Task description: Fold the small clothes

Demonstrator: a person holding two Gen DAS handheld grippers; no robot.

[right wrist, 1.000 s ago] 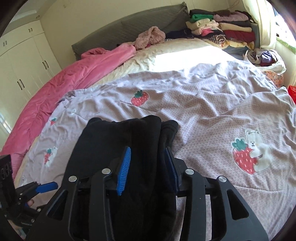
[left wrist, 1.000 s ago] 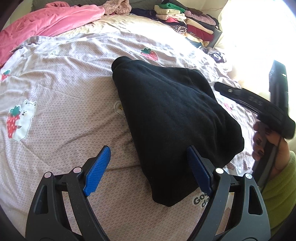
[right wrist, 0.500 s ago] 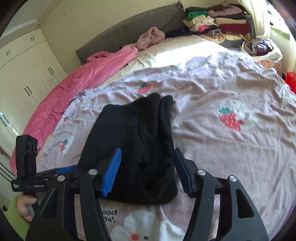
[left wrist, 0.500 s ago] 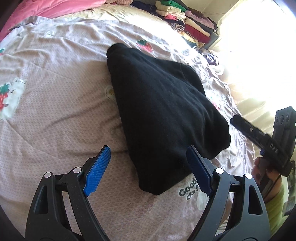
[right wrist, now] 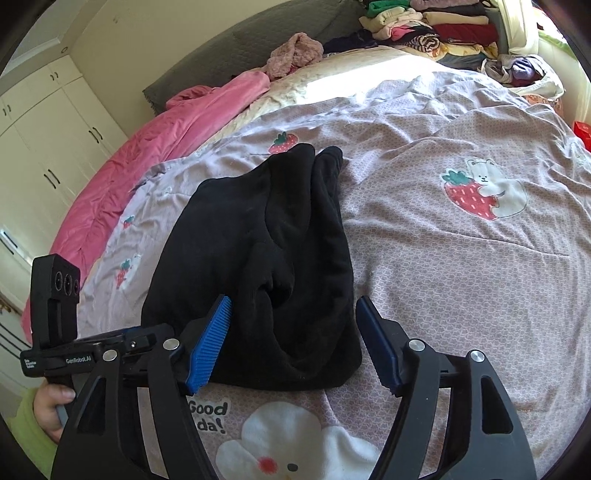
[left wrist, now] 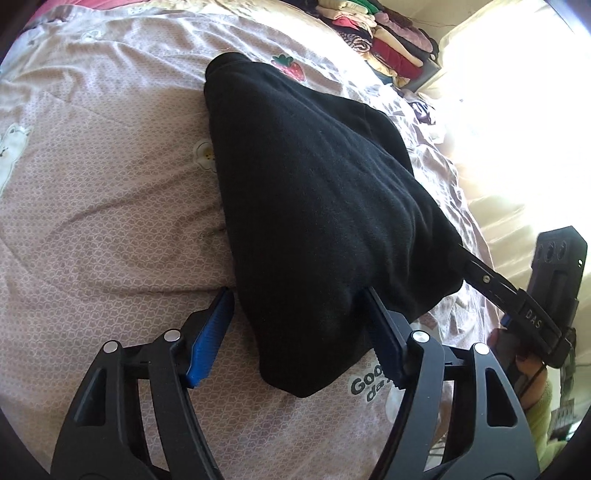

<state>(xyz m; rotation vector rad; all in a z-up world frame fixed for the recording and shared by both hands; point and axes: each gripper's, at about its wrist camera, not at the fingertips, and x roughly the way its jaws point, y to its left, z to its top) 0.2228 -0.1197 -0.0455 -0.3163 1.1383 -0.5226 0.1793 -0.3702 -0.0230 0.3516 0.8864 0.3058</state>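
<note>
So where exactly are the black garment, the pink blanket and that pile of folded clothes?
black garment (right wrist: 258, 258): right wrist view, middle of its folded body.
pink blanket (right wrist: 147, 147): right wrist view, middle of its long stretch.
pile of folded clothes (right wrist: 443, 26): right wrist view, centre of the stack.

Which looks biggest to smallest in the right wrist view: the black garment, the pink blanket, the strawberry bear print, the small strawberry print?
1. Black garment and pink blanket: too alike to rank.
2. Strawberry bear print.
3. Small strawberry print.
</note>
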